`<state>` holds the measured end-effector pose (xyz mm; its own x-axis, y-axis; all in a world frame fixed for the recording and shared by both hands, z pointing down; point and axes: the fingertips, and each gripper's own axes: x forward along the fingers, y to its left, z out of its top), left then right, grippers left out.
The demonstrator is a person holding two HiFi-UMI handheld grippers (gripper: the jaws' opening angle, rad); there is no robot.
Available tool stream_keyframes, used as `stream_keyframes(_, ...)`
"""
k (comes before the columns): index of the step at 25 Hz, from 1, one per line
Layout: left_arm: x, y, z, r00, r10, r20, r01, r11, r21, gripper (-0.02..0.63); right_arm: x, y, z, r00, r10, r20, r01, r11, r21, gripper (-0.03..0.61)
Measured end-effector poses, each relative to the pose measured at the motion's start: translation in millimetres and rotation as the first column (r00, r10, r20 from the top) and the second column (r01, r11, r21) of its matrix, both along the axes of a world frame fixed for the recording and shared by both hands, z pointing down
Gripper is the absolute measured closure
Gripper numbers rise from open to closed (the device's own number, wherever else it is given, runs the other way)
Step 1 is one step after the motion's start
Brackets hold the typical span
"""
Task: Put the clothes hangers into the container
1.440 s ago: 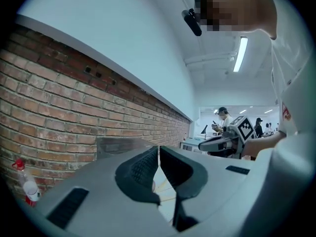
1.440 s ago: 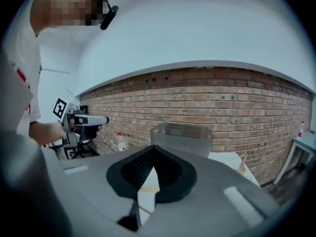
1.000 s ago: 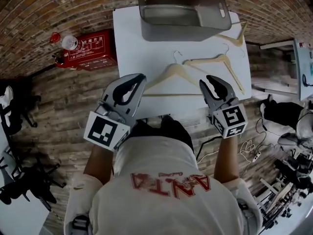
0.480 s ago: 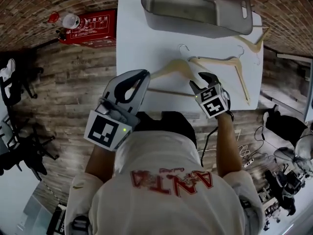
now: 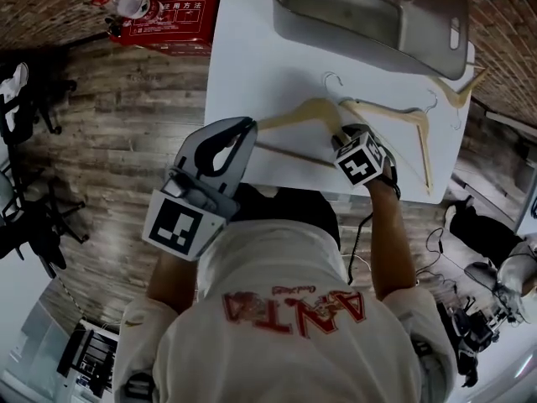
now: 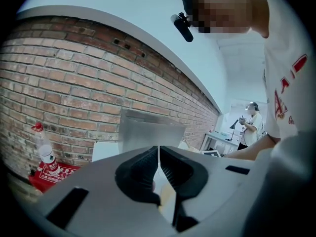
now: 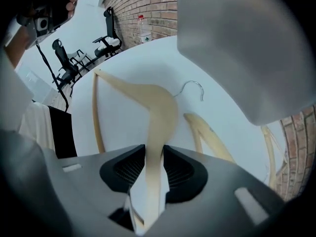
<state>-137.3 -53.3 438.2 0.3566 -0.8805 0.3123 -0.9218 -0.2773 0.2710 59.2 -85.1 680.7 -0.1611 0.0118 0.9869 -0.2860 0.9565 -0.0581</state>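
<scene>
Right gripper (image 5: pixel 346 134), jaws just closing, clamps the nearest wooden hanger (image 5: pixel 304 112) by its arm, at seven o'clock from the one grey container (image 5: pixel 419 39). Three hangers counted, the farthest seemingly part-hidden. Left gripper (image 5: pixel 245 128) clenched, empty.

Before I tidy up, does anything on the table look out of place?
One hanger at the table's far right corner, beside the container, pokes its end past the edge; nothing else stands out.
</scene>
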Motion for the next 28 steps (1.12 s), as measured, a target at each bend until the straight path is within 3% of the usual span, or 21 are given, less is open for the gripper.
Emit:
stream_keyframes(6,-3.8,4.5,4.7,1.000,-0.009,-0.015,0.009,1.000,-0.001,0.594,-4.0,2.2,0.9,0.999,0.031,-0.017,-0.031,0.999,0.013,0.482)
stream_keyframes(16,-8.0,10.4,-12.9,1.000,0.022,-0.017,-0.021,0.999,0.039,0.594,-16.4,-2.6,-40.4,0.983,0.039,0.179,-0.083,0.967,0.242,0.489)
stream_keyframes(23,-13.1,16.5,-38.0,0.999,0.033,-0.021,-0.031,0.995,0.100,0.594,-42.5,-11.7,-104.7,0.945,-0.004,0.326,-0.139,0.901,0.412,0.489)
stream_keyframes(28,-21.5,22.0,-65.1,0.999,0.042,-0.025,-0.037,0.986,0.160,0.594,-51.8,-24.3,-175.2,0.908,-0.011,0.418,-0.232,0.820,0.524,0.489)
